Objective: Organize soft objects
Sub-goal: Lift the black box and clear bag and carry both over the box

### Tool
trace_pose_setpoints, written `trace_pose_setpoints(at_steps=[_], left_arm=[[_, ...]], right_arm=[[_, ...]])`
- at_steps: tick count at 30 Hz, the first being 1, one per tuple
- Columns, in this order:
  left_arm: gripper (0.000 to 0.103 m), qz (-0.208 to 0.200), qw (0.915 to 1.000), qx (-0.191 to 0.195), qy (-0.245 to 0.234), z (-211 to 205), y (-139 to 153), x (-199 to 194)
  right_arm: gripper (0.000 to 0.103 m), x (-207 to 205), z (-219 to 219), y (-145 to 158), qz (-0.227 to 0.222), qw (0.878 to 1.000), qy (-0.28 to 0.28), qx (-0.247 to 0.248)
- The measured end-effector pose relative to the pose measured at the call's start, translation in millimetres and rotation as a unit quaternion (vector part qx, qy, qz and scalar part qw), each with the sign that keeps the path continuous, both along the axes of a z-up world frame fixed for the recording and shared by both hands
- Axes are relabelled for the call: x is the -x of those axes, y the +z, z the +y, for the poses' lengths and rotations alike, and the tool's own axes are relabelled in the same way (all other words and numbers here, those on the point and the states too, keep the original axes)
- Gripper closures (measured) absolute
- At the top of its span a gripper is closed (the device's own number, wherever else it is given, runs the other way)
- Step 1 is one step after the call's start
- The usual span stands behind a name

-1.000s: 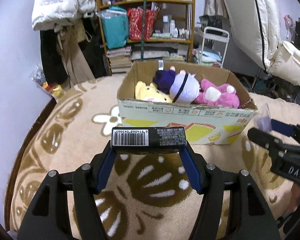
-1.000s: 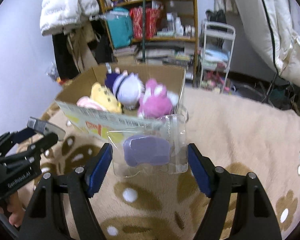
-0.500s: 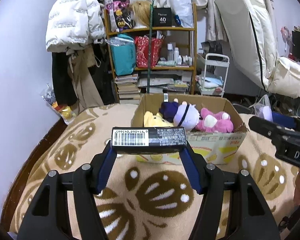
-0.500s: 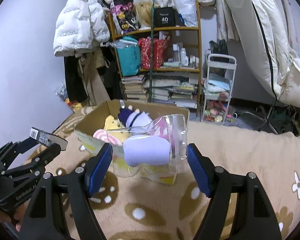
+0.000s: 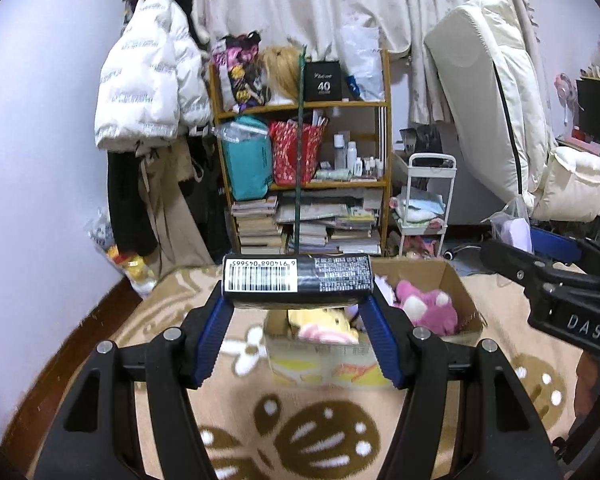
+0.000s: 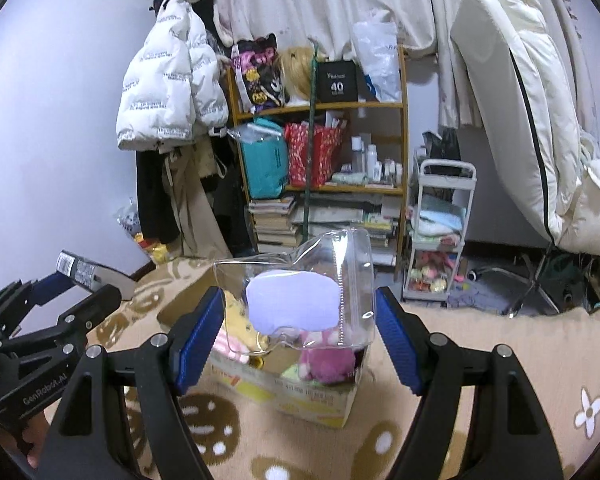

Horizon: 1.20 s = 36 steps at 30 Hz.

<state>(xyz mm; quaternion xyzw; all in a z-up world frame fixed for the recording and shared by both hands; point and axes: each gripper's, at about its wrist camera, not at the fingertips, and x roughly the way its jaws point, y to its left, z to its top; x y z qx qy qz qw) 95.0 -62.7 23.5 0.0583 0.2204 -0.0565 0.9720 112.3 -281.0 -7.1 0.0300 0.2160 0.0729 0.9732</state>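
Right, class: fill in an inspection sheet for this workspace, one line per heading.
Surface: beige carpet with brown pattern.
Job's things: cardboard box holding plush toys.
Clutter: bookshelf, white jacket, trolley, upright mattress.
Grippers: left gripper shut on black barcoded packet; right gripper shut on clear pouch.
Cables: nothing seen.
Surroundings: curtain, lilac wall.
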Motion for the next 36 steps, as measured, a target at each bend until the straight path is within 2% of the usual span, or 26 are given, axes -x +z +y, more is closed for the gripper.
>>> trace_pose_setpoints(at_steps=[6,10,13,24,36], left_arm=[[0.040,-0.004,0.9999,0.010,0.001,-1.3,10.9,-20.5],[0.040,-0.011,0.9999,-0.011,-0.003,-6.2,11.6,-35.0],[0.040,-0.006,0.9999,-0.012,-0.008,-9.6,8.3,-45.2],[0.040,0.044,0.9988,-0.012,-0.019,-24.9,-39.5,-78.1],[0.039,0.095,0.9953,0.001,-0.018,-19.3,-73.2,-104.7]], right_arm=[[0.023,-18.3,3.4,7.1,-0.016,1.000,0.002,0.003],[0.023,-31.6,2.5,3.4,-0.014,1.000,0.002,-0.011],[0.023,-41.3,1.9,-3.0,-0.007,1.000,0.005,-0.013],[0.023,-64.7,-10.1,-38.5,0.033,0.999,0.001,-0.019],[0.022,-85.5,-16.1,-82.6,0.089,0.995,0.019,-0.029]])
